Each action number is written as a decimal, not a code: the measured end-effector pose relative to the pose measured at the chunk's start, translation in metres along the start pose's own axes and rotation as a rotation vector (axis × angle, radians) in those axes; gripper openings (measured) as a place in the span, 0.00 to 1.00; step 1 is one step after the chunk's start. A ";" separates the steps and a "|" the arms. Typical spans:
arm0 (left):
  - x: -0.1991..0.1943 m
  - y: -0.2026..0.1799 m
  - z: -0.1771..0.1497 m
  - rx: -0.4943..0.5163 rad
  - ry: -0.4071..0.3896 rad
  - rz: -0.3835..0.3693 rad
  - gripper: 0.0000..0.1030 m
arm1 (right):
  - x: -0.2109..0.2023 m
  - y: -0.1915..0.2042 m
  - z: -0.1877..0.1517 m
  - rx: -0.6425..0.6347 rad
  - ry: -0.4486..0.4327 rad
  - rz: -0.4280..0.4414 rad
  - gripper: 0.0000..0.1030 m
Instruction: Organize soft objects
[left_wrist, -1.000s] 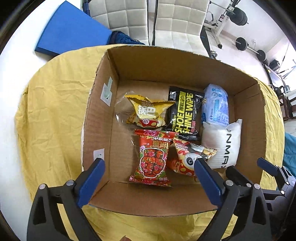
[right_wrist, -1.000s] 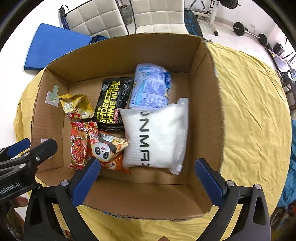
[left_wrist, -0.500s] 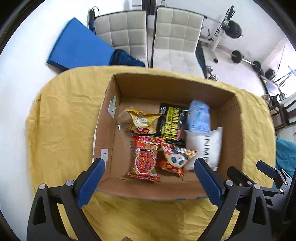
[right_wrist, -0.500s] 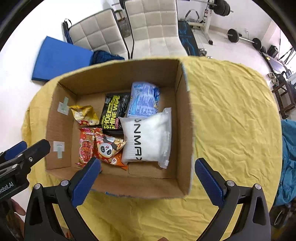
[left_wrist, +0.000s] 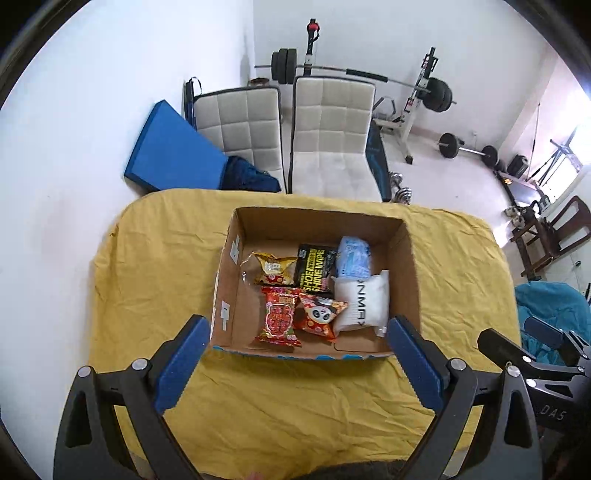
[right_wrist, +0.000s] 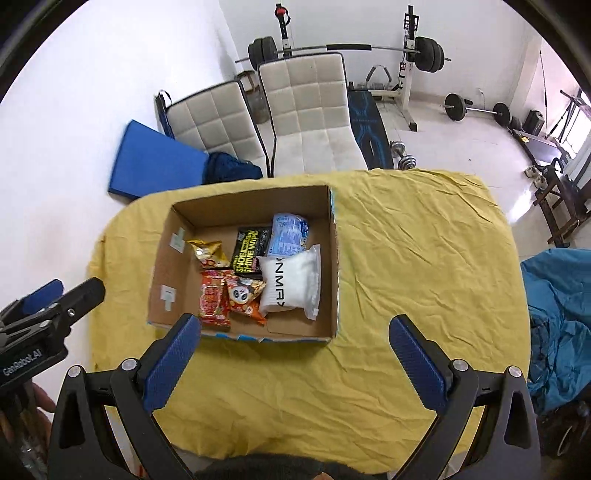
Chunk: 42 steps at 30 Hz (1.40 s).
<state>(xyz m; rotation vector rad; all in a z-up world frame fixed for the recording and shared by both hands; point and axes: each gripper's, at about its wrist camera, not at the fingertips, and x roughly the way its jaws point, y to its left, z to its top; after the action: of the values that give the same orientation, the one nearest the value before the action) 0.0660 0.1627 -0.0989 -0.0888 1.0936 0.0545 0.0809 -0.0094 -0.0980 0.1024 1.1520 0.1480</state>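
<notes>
An open cardboard box (left_wrist: 410, 266) (right_wrist: 334, 266) sits on a table draped in yellow cloth (left_wrist: 155, 266) (right_wrist: 417, 258). Inside lie several soft packs: a gold snack bag (left_wrist: 273, 266), a black shoe-wipes pack (left_wrist: 314, 267), a pale blue pack (left_wrist: 354, 257), a white pouch (left_wrist: 364, 302) (right_wrist: 291, 284), a red snack bag (left_wrist: 279, 319) (right_wrist: 213, 303) and a panda snack bag (left_wrist: 320, 315) (right_wrist: 243, 292). My left gripper (left_wrist: 297, 360) is open and empty, held back above the box's near wall. My right gripper (right_wrist: 295, 360) is open and empty too, over the cloth in front of the box.
Two white padded chairs (left_wrist: 332, 140) (right_wrist: 310, 110) stand behind the table, with a blue mat (left_wrist: 166, 147) against the wall. Weight gear (right_wrist: 417, 48) fills the far room. A teal cloth heap (right_wrist: 561, 314) lies to the right. Bare yellow cloth spreads right of the box.
Both grippers have pulled up and back from the box, so it looks smaller and the room beyond shows. The packs inside have not moved.
</notes>
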 end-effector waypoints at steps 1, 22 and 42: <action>-0.006 -0.002 -0.001 0.002 -0.005 -0.006 0.96 | -0.012 0.001 -0.002 -0.007 -0.014 -0.006 1.00; -0.067 -0.020 -0.013 0.018 -0.088 -0.011 0.96 | -0.080 0.007 -0.005 -0.048 -0.093 -0.018 1.00; -0.078 -0.015 -0.015 0.000 -0.115 0.002 1.00 | -0.088 0.003 -0.007 -0.040 -0.125 -0.066 1.00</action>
<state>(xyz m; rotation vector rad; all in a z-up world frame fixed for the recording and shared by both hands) 0.0187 0.1464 -0.0357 -0.0839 0.9787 0.0608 0.0393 -0.0211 -0.0207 0.0375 1.0262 0.1040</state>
